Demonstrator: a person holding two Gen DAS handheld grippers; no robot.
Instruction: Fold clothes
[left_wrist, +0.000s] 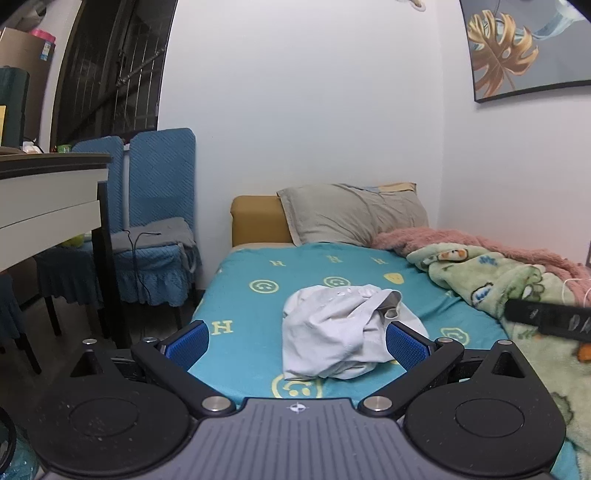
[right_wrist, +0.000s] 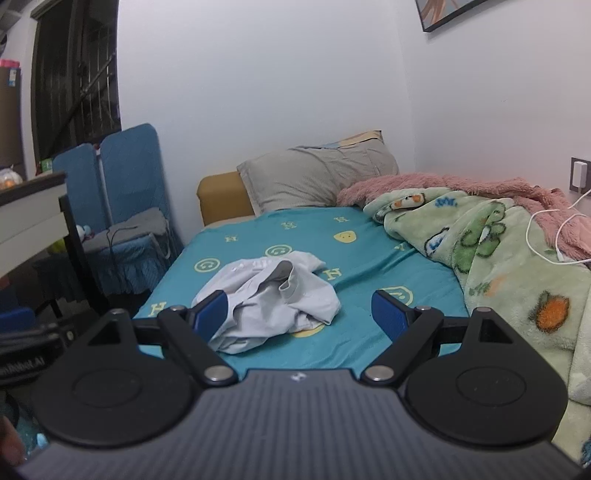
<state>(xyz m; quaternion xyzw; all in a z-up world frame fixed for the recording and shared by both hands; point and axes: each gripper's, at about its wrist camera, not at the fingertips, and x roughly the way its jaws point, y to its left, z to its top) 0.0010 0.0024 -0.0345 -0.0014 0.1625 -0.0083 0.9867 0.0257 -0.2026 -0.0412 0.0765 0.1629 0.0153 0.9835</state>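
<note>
The crumpled white cotton shirt (left_wrist: 341, 332) lies bunched on the teal smiley-print bedsheet (left_wrist: 251, 306) — left gripper (left_wrist: 297, 341) and right gripper (right_wrist: 301, 314) both gape empty; pinching several bunched layers together risks a tangled fold.

This is a bedroom in a home. A single bed (left_wrist: 258, 266) with a teal sheet printed with smiley faces and the letter H fills the middle of the room, pushed against a white wall. A grey pillow (left_wrist: 351, 212) leans on a mustard headboard (left_wrist: 255, 218), and a pink-backed green cartoon blanket (right_wrist: 491, 240) lies bunched along the wall side. Beside the bed stand 2 blue-covered chairs (left_wrist: 159, 192) and a white desk with a dark top (left_wrist: 51, 184). A framed leaf picture (left_wrist: 517, 48) hangs above, and a barred dark window (left_wrist: 110, 70) sits behind the chairs. A white charger cable (right_wrist: 546, 229) runs from a wall socket (right_wrist: 580, 175).
</note>
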